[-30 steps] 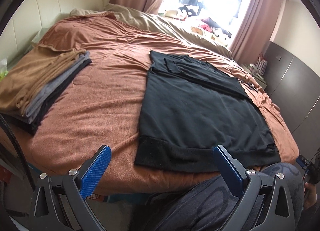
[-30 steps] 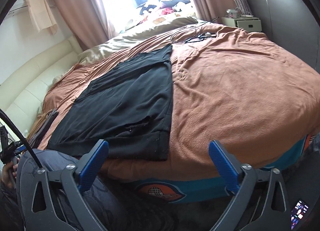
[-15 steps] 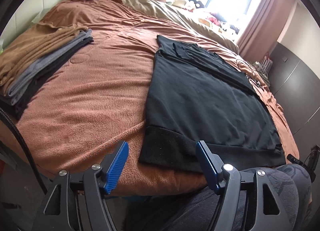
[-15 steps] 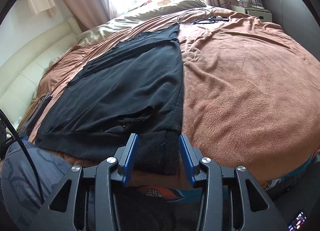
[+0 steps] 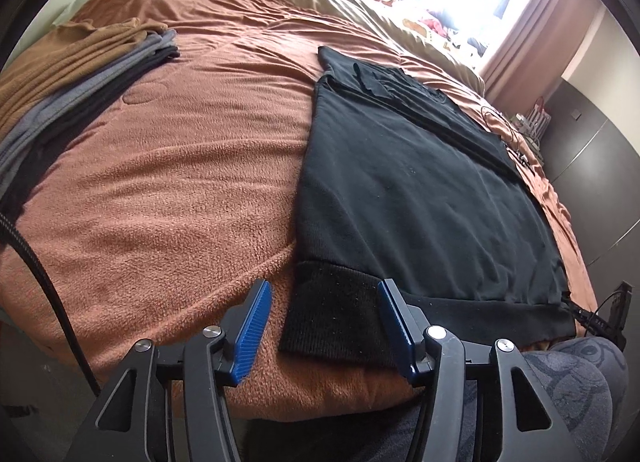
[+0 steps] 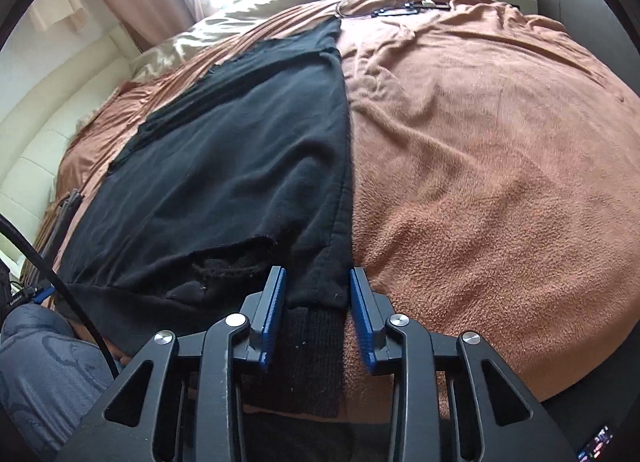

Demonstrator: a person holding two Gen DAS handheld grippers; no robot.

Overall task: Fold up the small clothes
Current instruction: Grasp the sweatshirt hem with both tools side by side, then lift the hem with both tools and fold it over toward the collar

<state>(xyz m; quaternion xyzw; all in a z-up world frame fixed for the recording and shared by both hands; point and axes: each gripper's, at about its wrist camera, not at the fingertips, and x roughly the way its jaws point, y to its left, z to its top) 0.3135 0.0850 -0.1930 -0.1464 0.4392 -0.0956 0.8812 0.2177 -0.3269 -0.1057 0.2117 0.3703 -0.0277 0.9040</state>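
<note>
Left wrist view: the left gripper (image 5: 324,326) is closing around the ribbed hem corner of the black sweatshirt (image 5: 408,182), pads not yet pressing. The right gripper (image 6: 318,316) closes likewise on the opposite hem corner. Both corners lie at the near edge of the brown fleece blanket (image 5: 160,198). Next, probably, pinch and lift the hem toward the collar. Folded clothes (image 5: 76,78) sit at the bed's left edge; curtains (image 5: 532,14) beyond.
</note>
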